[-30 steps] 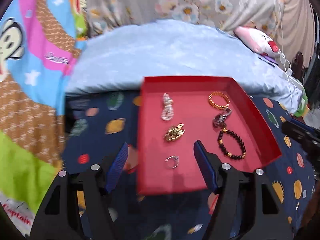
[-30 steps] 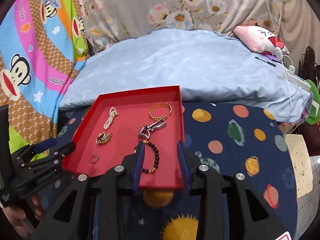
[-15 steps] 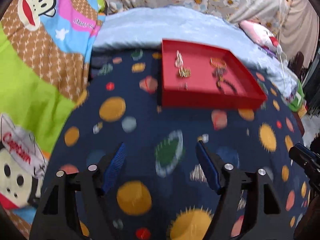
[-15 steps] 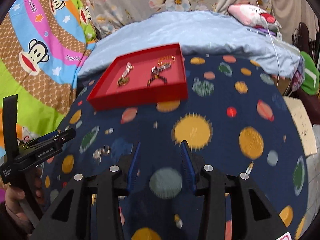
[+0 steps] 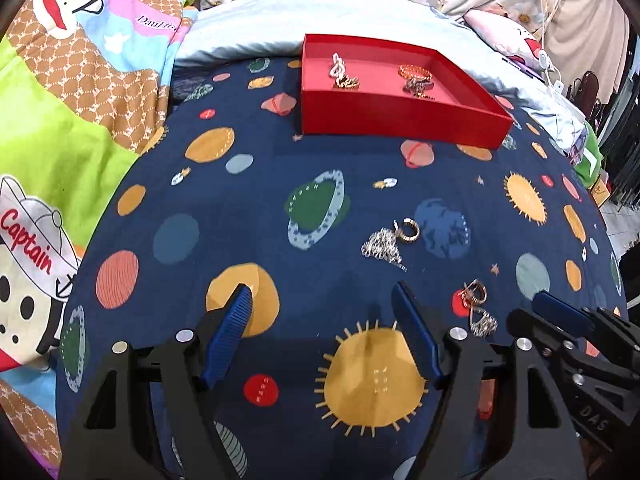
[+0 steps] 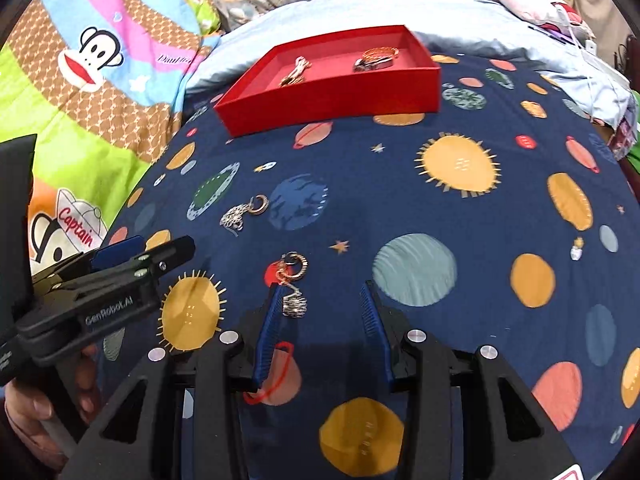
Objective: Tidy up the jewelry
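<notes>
A red tray (image 5: pixel 400 116) (image 6: pixel 332 100) sits at the far end of a dark blue planet-print blanket, with several jewelry pieces inside. Two pieces lie loose on the blanket. One is a silver chain with a gold ring (image 5: pixel 390 242) (image 6: pixel 242 212). The other is a gold hoop with a silver charm (image 5: pixel 476 308) (image 6: pixel 294 284). My left gripper (image 5: pixel 322 292) is open over bare blanket, just short of the chain. My right gripper (image 6: pixel 321 288) is open, and the hoop's charm lies just inside its left finger, with no pad pressing on it.
A pale blue quilt (image 5: pixel 280 20) rises behind the tray. A bright cartoon-monkey bedspread (image 5: pixel 60 100) covers the left side. A person's hand (image 6: pixel 36 408) holds the left gripper's handle. A pink plush pillow (image 5: pixel 508 36) lies far right, and the bed drops off on the right.
Both grippers have drawn back from over the red tray to the near part of the blanket. The tray now lies far ahead. The two loose pieces have come into view.
</notes>
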Available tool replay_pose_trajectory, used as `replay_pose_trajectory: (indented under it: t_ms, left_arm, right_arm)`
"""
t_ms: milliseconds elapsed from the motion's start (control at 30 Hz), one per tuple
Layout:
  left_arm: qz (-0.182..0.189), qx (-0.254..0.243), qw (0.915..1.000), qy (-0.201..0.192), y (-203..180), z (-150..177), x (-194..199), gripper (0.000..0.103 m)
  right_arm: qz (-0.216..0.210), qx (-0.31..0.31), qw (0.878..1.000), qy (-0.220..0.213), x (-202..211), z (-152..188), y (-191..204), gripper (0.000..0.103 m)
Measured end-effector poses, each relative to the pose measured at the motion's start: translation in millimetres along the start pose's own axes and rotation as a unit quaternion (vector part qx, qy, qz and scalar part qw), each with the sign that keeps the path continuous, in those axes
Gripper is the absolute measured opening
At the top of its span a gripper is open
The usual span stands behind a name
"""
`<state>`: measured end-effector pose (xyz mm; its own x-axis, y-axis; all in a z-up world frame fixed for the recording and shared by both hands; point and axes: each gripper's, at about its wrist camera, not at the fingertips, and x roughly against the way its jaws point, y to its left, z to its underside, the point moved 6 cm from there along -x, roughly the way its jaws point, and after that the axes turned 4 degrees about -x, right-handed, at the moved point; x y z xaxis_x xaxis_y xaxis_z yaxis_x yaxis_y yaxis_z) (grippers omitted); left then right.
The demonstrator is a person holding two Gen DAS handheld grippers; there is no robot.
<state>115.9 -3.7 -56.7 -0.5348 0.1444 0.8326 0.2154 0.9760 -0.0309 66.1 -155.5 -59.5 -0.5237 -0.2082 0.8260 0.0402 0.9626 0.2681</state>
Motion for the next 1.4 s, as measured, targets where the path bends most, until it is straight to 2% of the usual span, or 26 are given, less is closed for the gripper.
replay_pose_trajectory:
  t_ms: [133,367,600,667,800,1133,1400]
  left_arm:
    - [-0.003,0.006,1.0,0.006,6.0,5.2,-1.8,0.07]
    - [-0.003,0.01,0.9999,0.009,10.9,8.6,-2.5,0.07]
    - [-0.001,0.012,0.9999,0.009,11.6,7.4,-1.8,0.07]
    - [-0.001,0.012,0.9999,0.009,11.6,7.2,-2.0,0.07]
    - [0.0,0.013,0.9999,0.008,11.5,7.0,-2.2,0.07]
    - [0.013,0.008,0.9999,0.002,0.8,-3.0,0.0,0.07]
    - [0.038,-0.026,0.9988,-0.015,-34.0,-28.4,-6.6,0.07]
  right_arm:
    - [0.0,0.012,1.0,0.003,-10.2,-2.6,8.3,0.037]
    - [0.002,0.024,1.0,0.006,-25.4,-10.8,15.2,0.024]
    - [0.005,0.036,0.999,0.005,-29.8,-13.8,18.9,0.023]
    - [0.007,0.039,0.999,0.005,-30.5,-13.8,20.0,0.017]
    - [0.008,0.04,0.999,0.005,-27.8,-11.3,18.2,0.017]
    - [-0.016,0.002,1.0,-0.016,11.4,-15.2,1.1,0.017]
    - [-0.018,-0.01,0.999,-0.042,42.9,-25.1,-10.8,0.017]
